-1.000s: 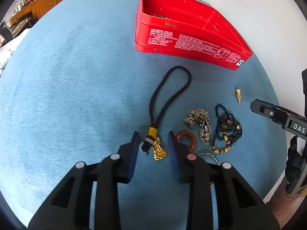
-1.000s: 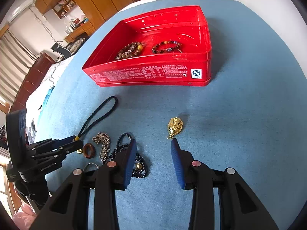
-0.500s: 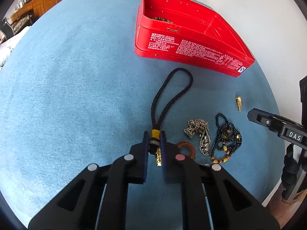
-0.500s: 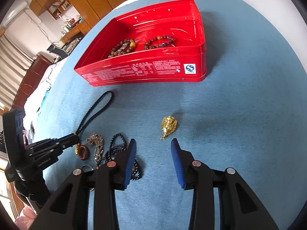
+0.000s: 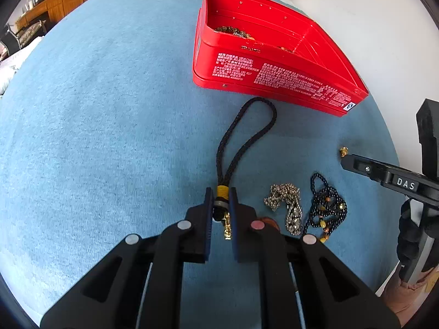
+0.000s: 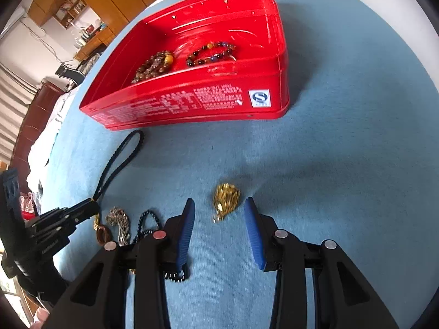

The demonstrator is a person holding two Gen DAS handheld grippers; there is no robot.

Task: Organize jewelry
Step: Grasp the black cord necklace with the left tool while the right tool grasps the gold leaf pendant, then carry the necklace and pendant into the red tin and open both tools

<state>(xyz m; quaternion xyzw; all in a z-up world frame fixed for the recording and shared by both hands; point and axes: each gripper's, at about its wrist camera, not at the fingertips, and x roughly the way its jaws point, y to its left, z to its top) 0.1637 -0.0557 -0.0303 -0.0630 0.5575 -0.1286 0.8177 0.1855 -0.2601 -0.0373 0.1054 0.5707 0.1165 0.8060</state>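
Both grippers are chunky matte black plastic with round silver rivets. The right gripper (image 6: 219,205) has bright blue pads (image 6: 253,231) on its fingers, and its side reads "DAS" in white; the left gripper (image 5: 221,196) looks all-dark with one pinkish rivet.

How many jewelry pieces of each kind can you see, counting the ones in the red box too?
Bead bracelets in the red box: 2
Black bead necklace: 1
Black cord with gold charm: 1
Silver chain: 1
Brown ring: 1
Loose gold charm: 1
Total: 7
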